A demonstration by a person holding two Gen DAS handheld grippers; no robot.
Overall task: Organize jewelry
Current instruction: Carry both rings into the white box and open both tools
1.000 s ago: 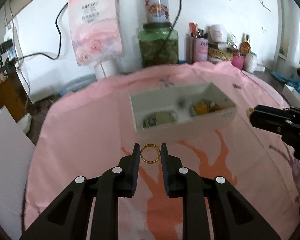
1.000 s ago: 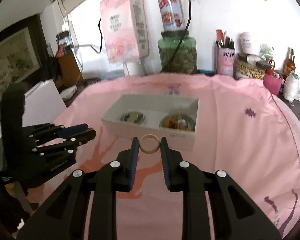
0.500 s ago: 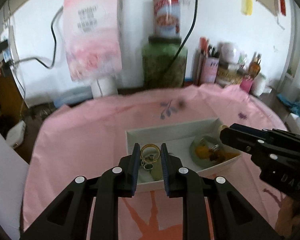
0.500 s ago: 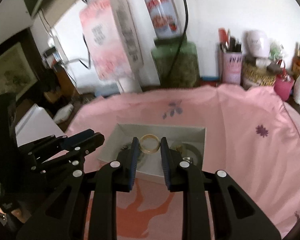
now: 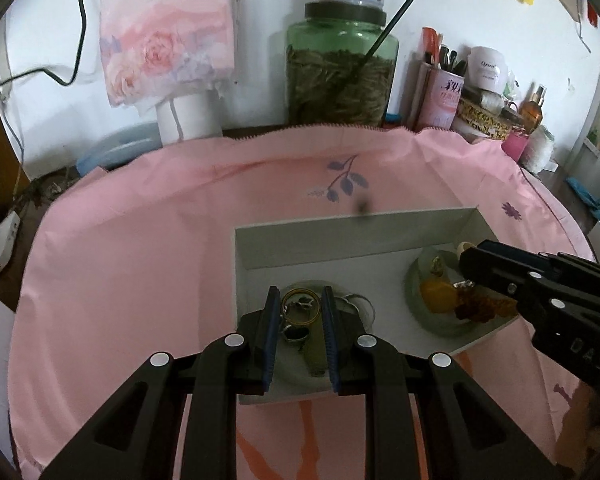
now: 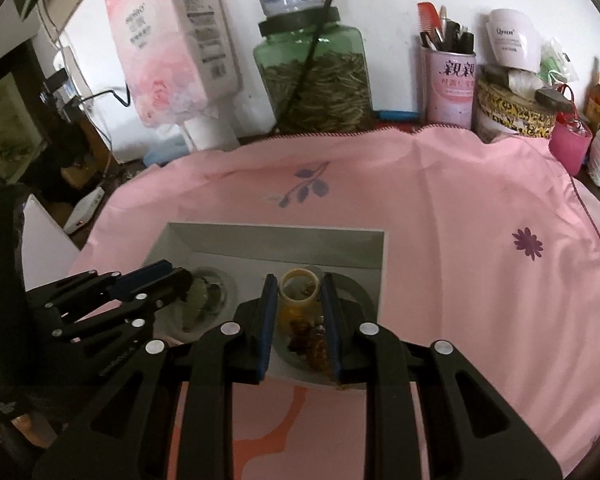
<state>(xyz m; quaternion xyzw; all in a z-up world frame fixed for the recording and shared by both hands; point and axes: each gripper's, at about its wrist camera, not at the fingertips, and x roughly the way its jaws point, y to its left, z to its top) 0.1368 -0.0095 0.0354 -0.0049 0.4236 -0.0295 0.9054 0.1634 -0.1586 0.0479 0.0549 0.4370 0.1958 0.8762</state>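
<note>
A thin gold ring [image 5: 300, 306] is clamped between the blue-padded fingers of the left gripper [image 5: 300, 312] and is held upright over the left dish [image 5: 296, 368] inside the white box [image 5: 340, 240], which sits near the front edge of the pink cloth [image 5: 140, 260]. Rings and metal pieces are already gathered in that dish, so the gold ring is judged to be poised there for release among like items.

A thicker cream-coloured ring [image 6: 299, 290] is pinched in the same way by the right gripper [image 6: 299, 300], above the right dish [image 6: 352, 288] at the box's right end, where amber and brown pieces [image 6: 308, 340] are piled. The pale ring is probably meant to join that warmer-toned group.

Whether either ring touches its dish cannot be told. Both rings are gripped across their outer rims, so that a small opening of the jaws should be enough to let them drop. The grippers are placed side by side over separate dishes, apparently to keep the two sorts apart.
</note>
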